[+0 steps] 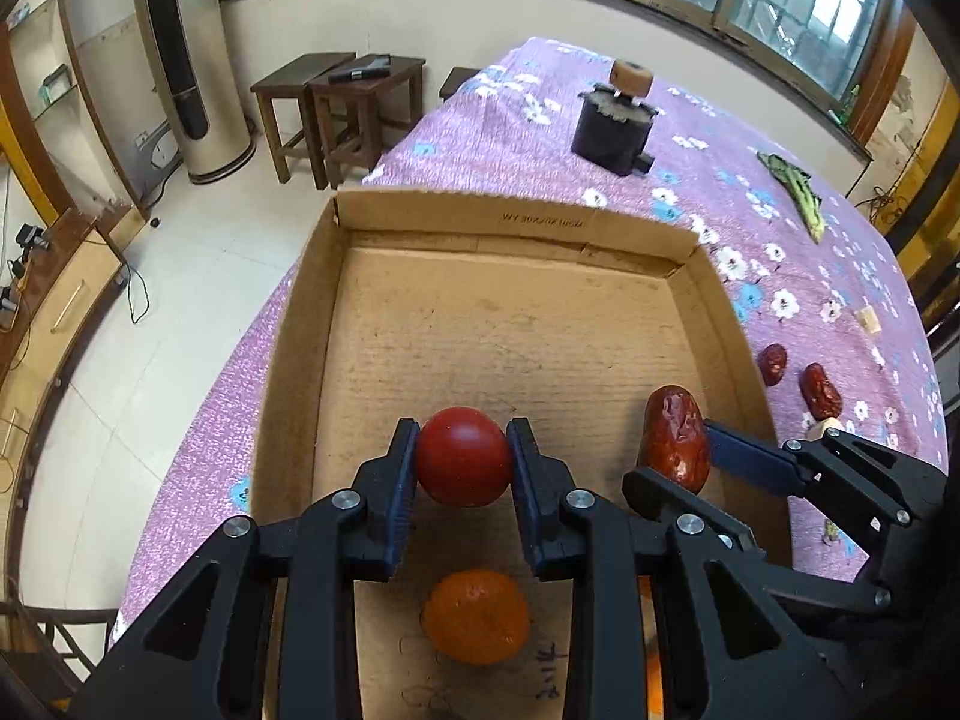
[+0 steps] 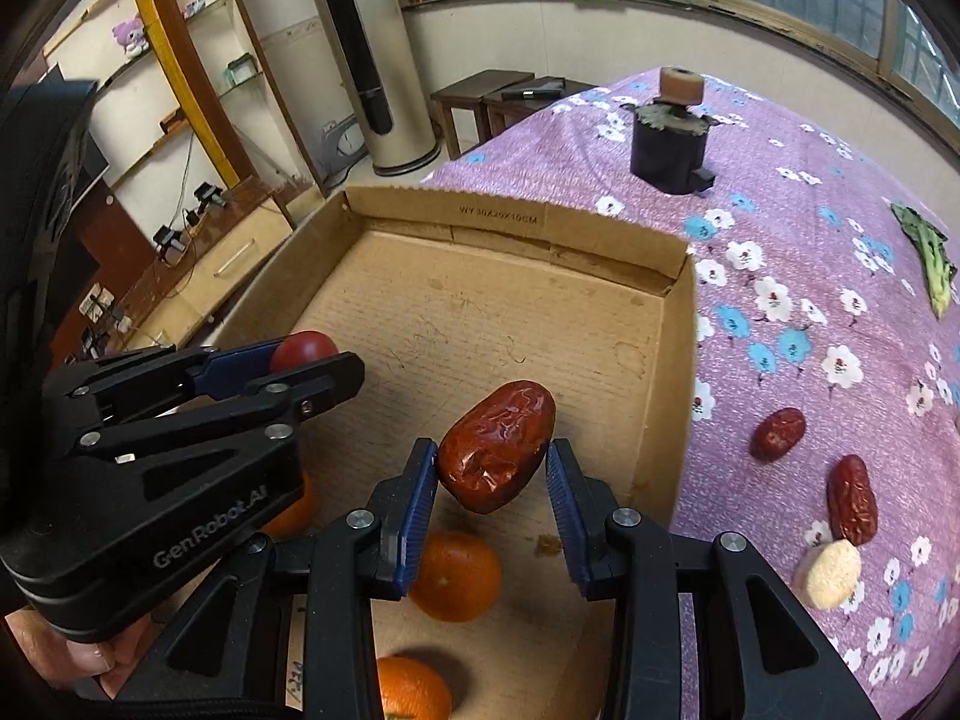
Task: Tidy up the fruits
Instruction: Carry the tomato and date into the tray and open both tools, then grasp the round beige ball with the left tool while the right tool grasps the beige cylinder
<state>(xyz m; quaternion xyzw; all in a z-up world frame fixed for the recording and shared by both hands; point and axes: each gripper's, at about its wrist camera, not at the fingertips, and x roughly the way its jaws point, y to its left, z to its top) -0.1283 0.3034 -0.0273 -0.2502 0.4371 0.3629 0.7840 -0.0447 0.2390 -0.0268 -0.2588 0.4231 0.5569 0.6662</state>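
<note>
My left gripper is shut on a round red fruit and holds it above the floor of an open cardboard box. My right gripper is shut on a wrinkled red date, also over the box, near its right wall. The date in the right gripper also shows in the left wrist view. Oranges lie on the box floor below the grippers; one shows in the left wrist view. Two more dates lie on the purple cloth to the right of the box.
The table has a purple flowered cloth. A dark pot with a brown roll on top stands at the back. A green vegetable lies far right. A pale round slice lies near the dates. Wooden stools stand beyond the table.
</note>
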